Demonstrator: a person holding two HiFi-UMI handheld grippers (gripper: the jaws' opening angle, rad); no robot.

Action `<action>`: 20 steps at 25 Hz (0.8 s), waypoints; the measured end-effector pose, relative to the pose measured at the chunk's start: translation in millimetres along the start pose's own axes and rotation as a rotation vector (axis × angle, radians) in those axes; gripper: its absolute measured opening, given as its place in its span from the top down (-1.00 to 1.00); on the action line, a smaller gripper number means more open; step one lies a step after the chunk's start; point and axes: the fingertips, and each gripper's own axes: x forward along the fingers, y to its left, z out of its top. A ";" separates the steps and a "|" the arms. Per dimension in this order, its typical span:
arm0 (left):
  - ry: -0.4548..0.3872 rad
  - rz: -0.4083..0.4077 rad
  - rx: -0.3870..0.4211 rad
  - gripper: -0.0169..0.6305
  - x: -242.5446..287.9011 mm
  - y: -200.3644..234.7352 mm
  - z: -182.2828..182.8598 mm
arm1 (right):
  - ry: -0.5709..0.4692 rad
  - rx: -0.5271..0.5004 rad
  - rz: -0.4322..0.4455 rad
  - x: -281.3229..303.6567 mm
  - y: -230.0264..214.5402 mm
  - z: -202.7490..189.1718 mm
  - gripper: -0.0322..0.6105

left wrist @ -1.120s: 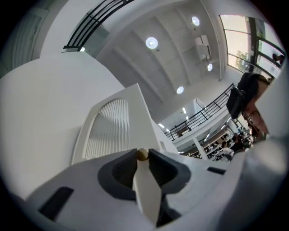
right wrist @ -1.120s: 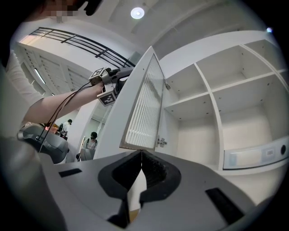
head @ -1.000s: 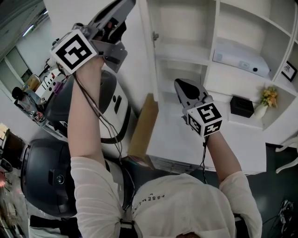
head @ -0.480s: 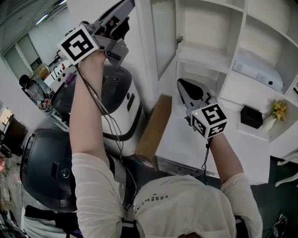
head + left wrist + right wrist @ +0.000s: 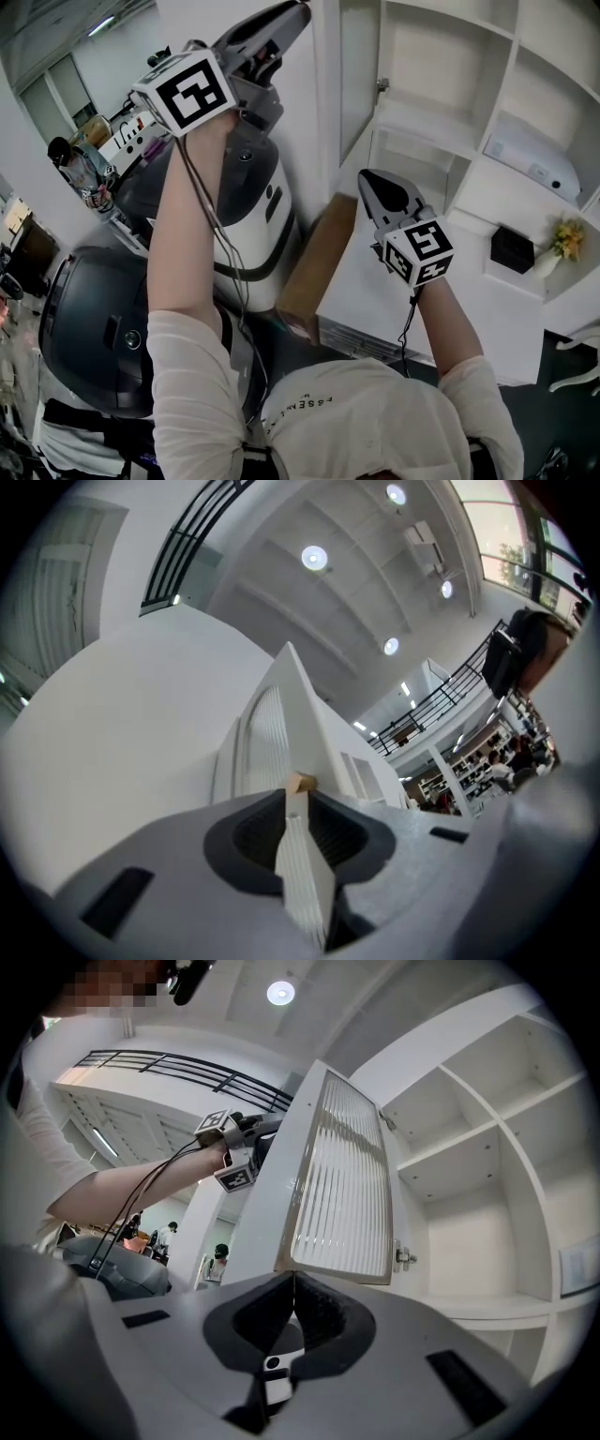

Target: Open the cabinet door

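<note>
The white cabinet door (image 5: 359, 80) with a ribbed glass pane (image 5: 342, 1180) stands swung out from the open shelf cabinet (image 5: 441, 112). My left gripper (image 5: 292, 13) is raised at the door's outer edge and is shut on that edge. In the left gripper view the thin white door edge (image 5: 302, 855) runs between the pads, with a small tan block (image 5: 301, 782) at its tip. My right gripper (image 5: 368, 178) hovers lower, in front of the cabinet, below the door. It is shut with nothing in it (image 5: 293, 1279). The right gripper view shows the left gripper (image 5: 255, 1143) at the door's frame.
Two bulky black-and-white machines (image 5: 239, 206) stand at the left beside a brown cardboard box (image 5: 317, 267). The shelves hold a white device (image 5: 536, 161), a black box (image 5: 512, 249) and a vase of flowers (image 5: 555, 246). People stand far back (image 5: 217, 1262).
The door has swung further out, so more of its ribbed pane now shows, with the left gripper still on its edge. The right gripper has shifted a little and stays shut.
</note>
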 end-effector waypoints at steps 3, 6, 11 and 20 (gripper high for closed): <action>0.007 0.037 0.000 0.72 -7.5 -2.4 -7.5 | 0.016 0.010 0.018 -2.5 2.9 -8.1 0.85; -0.019 0.063 0.004 0.72 -23.3 -11.9 -11.0 | 0.033 -0.010 0.030 -7.0 5.7 -13.6 0.85; 0.052 0.078 0.134 0.72 -50.6 -41.5 -48.0 | 0.053 -0.003 0.046 -20.0 4.9 -23.6 0.85; 0.107 0.153 0.089 0.72 -77.1 -84.1 -141.9 | 0.072 0.033 0.054 -42.5 -2.8 -41.7 0.85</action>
